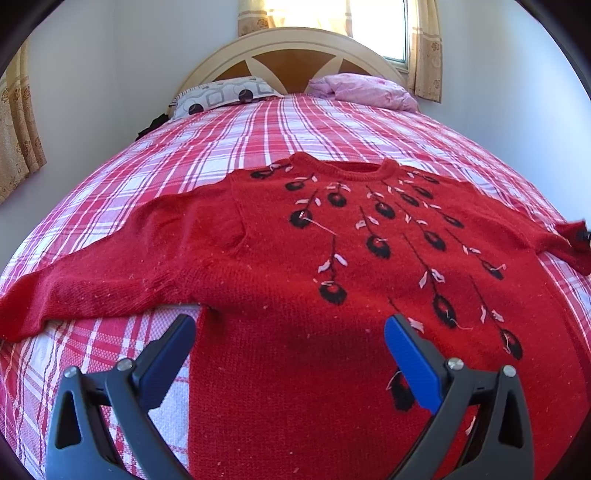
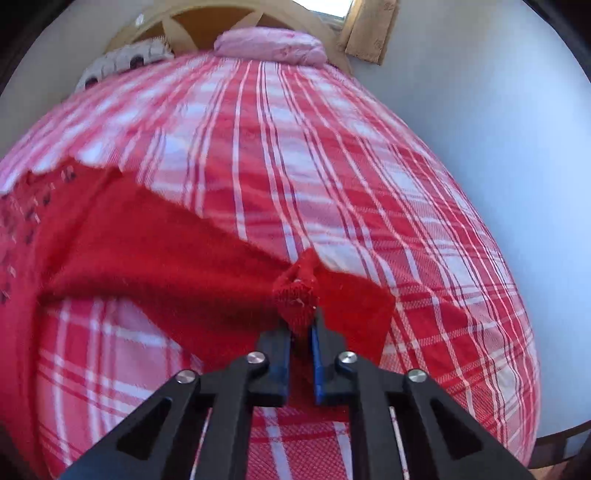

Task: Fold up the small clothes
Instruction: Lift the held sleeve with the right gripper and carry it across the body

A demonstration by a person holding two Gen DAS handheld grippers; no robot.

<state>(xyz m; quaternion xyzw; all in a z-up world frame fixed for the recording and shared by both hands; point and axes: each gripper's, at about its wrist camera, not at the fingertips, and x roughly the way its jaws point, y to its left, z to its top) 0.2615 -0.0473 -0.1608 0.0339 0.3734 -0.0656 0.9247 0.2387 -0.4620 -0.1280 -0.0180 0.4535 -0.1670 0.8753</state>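
A red knitted sweater [image 1: 295, 251] with black and white flower embroidery lies flat, front up, on the plaid bed, both sleeves spread out. My left gripper [image 1: 290, 332] hovers open over its lower body, the left finger beside the sweater's side edge, the right finger over the knit; nothing is pinched. In the right wrist view my right gripper [image 2: 301, 325] is shut on the cuff of the sweater's right sleeve [image 2: 295, 295], which bunches up between the blue pads. The same sleeve end [image 1: 574, 240] shows at the far right of the left wrist view.
The bed carries a red, pink and white plaid sheet [image 1: 258, 129]. A patterned pillow [image 1: 221, 94] and a pink bundle [image 1: 365, 90] lie at the wooden headboard [image 1: 291, 55]. Pale walls flank the bed; a curtained window [image 1: 376, 22] is behind.
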